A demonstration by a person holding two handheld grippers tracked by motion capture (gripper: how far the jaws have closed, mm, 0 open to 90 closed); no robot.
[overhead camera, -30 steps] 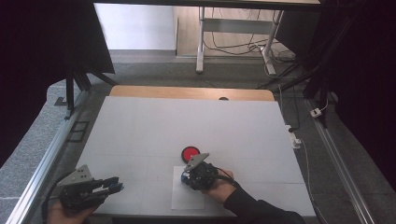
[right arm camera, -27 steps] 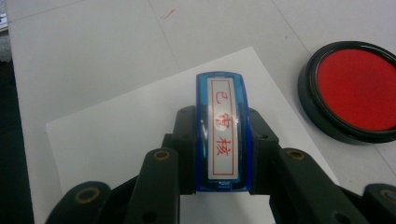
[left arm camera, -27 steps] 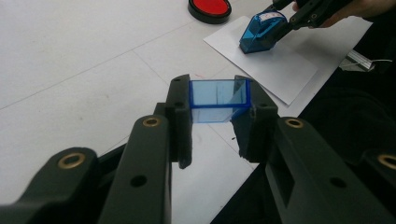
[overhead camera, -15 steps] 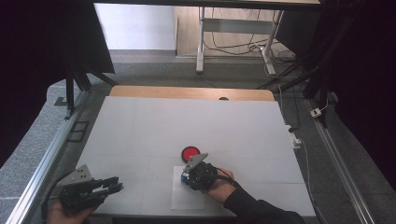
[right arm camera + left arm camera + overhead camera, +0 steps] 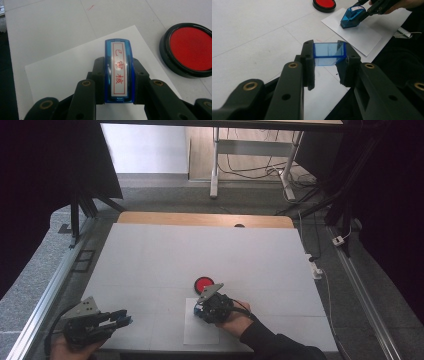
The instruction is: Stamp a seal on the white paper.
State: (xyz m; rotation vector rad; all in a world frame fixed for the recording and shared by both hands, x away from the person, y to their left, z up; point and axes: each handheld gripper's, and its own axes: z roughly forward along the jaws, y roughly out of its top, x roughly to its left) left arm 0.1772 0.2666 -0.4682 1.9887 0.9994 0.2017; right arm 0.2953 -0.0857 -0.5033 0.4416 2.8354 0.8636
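My right gripper (image 5: 200, 309) (image 5: 118, 72) is shut on a blue stamp (image 5: 118, 68) with a white label of red characters; the stamp (image 5: 352, 16) rests base-down on a white sheet of paper (image 5: 197, 330) (image 5: 65, 72) (image 5: 364, 35). A round red ink pad (image 5: 203, 283) (image 5: 190, 48) (image 5: 324, 3) in a black case lies just beyond the paper. At the table's front left corner my left gripper (image 5: 125, 319) (image 5: 329, 53) is shut on a clear blue stamp cap (image 5: 329, 51) and holds it a little above the table.
The white table top (image 5: 200, 250) stretches wide beyond the ink pad, with a wooden strip (image 5: 200, 219) along its far edge. Metal rails (image 5: 50, 285) run down both sides. Cables and a desk frame (image 5: 250, 155) stand on the floor behind.
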